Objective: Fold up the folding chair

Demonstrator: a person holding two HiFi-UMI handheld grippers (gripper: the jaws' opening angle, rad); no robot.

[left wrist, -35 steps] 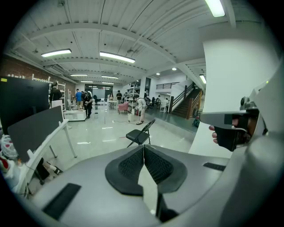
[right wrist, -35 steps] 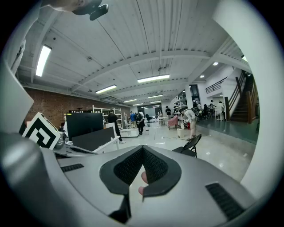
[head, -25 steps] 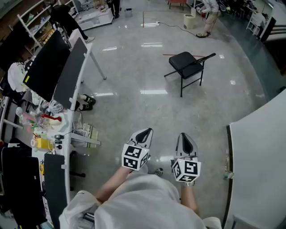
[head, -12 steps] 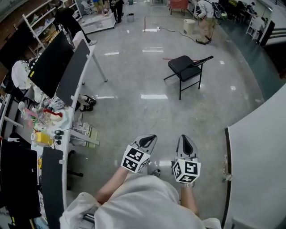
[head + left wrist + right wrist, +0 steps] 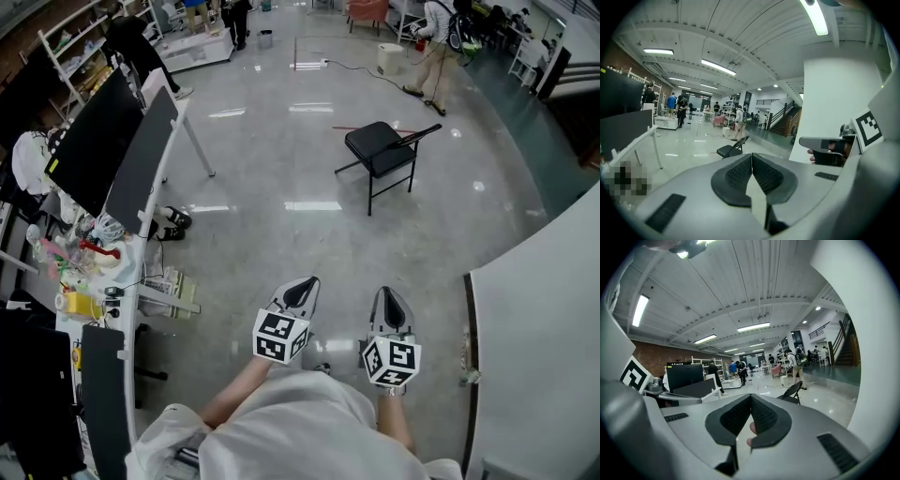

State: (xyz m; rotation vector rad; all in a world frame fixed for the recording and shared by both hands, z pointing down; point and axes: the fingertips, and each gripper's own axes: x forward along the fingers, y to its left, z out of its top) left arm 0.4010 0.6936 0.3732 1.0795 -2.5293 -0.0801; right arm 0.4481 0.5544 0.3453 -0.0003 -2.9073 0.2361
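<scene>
A black folding chair (image 5: 382,150) stands unfolded on the shiny grey floor, far ahead of me and slightly right. It also shows small in the left gripper view as the chair (image 5: 732,149) and in the right gripper view as the chair (image 5: 791,392). My left gripper (image 5: 301,292) and right gripper (image 5: 390,303) are held side by side close to my body, both pointing toward the chair and well short of it. Both are shut with nothing between the pads.
A desk (image 5: 112,281) with black monitors (image 5: 127,150) and clutter runs along the left. A white wall panel (image 5: 534,319) stands at the right. People (image 5: 436,37) stand at the far end near shelving (image 5: 66,37). A cable and a red line lie beyond the chair.
The view has shifted a little, so the chair now sits slightly further left and lower in the head view. Both grippers stay shut and side by side.
</scene>
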